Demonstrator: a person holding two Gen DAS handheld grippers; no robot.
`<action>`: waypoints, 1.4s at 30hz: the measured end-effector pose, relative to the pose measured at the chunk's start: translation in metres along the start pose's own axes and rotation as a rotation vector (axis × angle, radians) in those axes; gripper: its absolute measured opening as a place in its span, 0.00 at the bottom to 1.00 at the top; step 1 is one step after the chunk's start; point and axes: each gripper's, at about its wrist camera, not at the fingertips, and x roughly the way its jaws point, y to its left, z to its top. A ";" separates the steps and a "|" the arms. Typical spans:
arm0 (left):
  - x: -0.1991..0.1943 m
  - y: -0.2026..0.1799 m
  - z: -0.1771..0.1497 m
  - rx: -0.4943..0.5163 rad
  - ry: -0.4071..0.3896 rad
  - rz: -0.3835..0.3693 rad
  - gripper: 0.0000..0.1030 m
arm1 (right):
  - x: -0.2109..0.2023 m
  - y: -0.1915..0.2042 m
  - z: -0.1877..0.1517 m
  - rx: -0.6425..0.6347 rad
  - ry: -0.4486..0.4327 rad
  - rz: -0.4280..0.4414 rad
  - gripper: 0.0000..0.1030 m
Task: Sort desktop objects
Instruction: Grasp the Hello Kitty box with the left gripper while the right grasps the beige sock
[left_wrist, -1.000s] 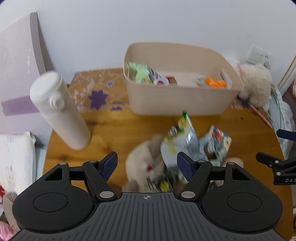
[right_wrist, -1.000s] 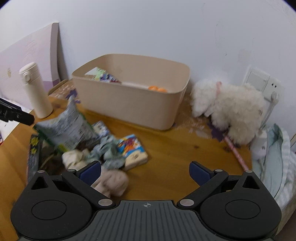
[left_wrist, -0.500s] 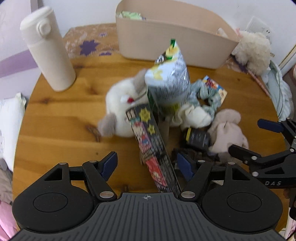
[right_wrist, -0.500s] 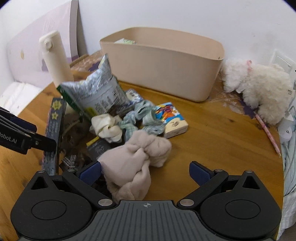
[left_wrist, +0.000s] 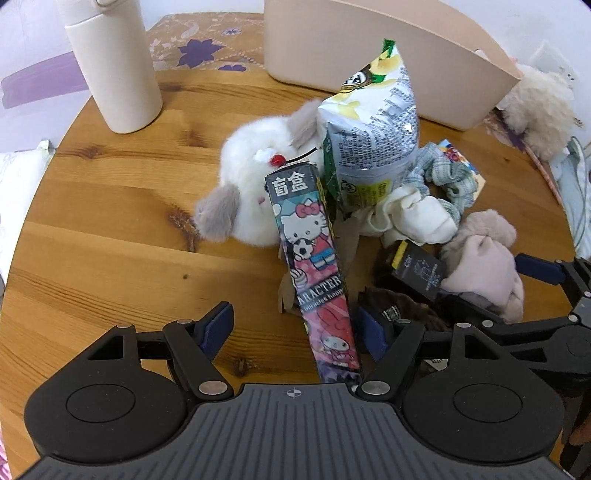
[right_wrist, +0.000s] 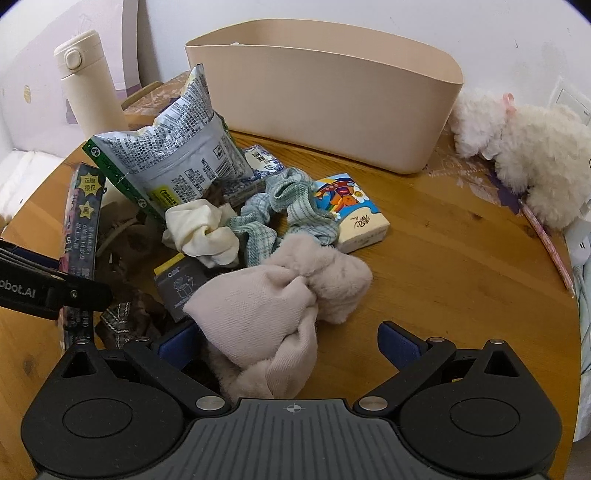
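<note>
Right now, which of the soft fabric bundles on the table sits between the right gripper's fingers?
The beige fuzzy bundle, lying in the open right gripper. The cream one and checked blue-green one lie farther back.

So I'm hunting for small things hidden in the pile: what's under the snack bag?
The snack bag leans over a white scrunchie and a blue-patterned tissue pack, both partly showing. A brown bit pokes out too; anything deeper is covered.
</note>
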 end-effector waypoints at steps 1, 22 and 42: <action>0.002 0.000 0.001 0.000 0.003 0.002 0.71 | 0.000 0.000 0.000 0.001 -0.002 0.001 0.99; 0.011 0.011 -0.007 0.062 0.049 -0.032 0.23 | -0.001 -0.006 -0.008 -0.013 0.001 0.089 0.30; -0.033 0.030 -0.002 0.128 -0.061 -0.074 0.23 | -0.052 -0.010 -0.004 -0.091 -0.130 0.101 0.24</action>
